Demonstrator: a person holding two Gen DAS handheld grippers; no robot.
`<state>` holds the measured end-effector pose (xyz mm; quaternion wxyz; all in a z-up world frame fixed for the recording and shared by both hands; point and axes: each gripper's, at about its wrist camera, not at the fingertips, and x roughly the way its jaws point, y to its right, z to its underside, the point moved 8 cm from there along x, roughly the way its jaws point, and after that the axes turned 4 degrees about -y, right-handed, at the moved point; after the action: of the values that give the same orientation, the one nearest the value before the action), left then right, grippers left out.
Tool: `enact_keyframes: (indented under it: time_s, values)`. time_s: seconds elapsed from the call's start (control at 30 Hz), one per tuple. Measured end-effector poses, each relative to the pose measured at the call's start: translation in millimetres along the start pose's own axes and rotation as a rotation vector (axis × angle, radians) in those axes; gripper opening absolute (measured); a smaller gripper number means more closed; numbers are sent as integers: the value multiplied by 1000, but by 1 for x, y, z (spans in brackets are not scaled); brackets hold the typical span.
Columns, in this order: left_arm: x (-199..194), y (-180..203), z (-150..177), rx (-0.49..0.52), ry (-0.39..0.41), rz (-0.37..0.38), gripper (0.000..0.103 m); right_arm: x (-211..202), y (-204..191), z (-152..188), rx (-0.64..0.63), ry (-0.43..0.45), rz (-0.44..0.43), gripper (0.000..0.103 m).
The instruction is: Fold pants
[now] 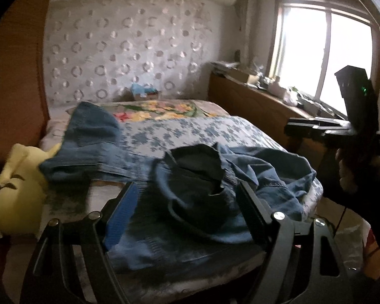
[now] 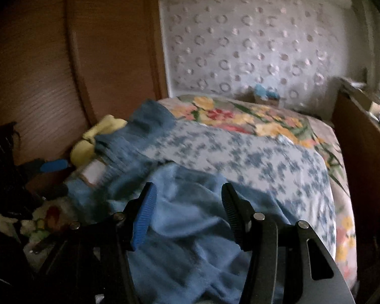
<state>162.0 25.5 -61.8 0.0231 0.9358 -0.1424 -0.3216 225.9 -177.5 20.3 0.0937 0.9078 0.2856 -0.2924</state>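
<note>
Blue denim pants lie crumpled on the near end of the bed, with one leg stretched away to the far left. My left gripper stands open and wide just over the dark waist part, its pads apart from the cloth. In the right wrist view my right gripper is open above the bunched denim, holding nothing. A hand holds that right gripper at the right edge of the left wrist view, beside the bed.
The bed has a blue-flowered sheet and a bright floral blanket farther back. A yellow cloth hangs at the bed's left edge. A wooden wardrobe stands left, and a cluttered wooden cabinet stands right, under the window.
</note>
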Motion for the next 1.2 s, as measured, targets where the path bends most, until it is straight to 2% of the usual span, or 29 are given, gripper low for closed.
enact_keyframes:
  time_s: [0.13, 0.37, 0.43, 0.5, 0.53, 0.57, 0.63, 0.77, 0.93, 1.1, 1.2]
  values:
    - [22, 18, -2, 29, -35, 51, 78, 8, 17, 18, 57, -24, 54, 55]
    - [66, 47, 4, 92, -136, 94, 64, -5, 21, 39, 134, -38, 69, 55]
    - [76, 50, 7, 97, -159, 94, 52, -3, 23, 36, 145, -31, 63, 55]
    - [85, 50, 12, 96, -183, 88, 35, -5, 21, 36, 155, -26, 58, 55]
    - [87, 50, 14, 98, -189, 82, 31, -6, 18, 35, 156, -25, 56, 55]
    - [87, 50, 15, 102, -190, 77, 17, -4, 19, 36, 158, -25, 56, 55]
    - [79, 51, 14, 122, -173, 73, 9, 4, 22, 38, 160, -24, 53, 55]
    - [38, 40, -1, 127, -91, 37, 7, 14, 26, 42, 167, -27, 51, 55]
    - [-31, 1, -15, 85, -9, -21, 7, 27, 35, 47, 168, -22, 33, 55]
    - [-63, -37, -2, 56, -22, -76, 7, 44, 23, 44, 153, -20, 0, 55]
    - [-66, -46, 13, 42, -60, -74, 11, 49, 14, 43, 138, -21, -21, 55]
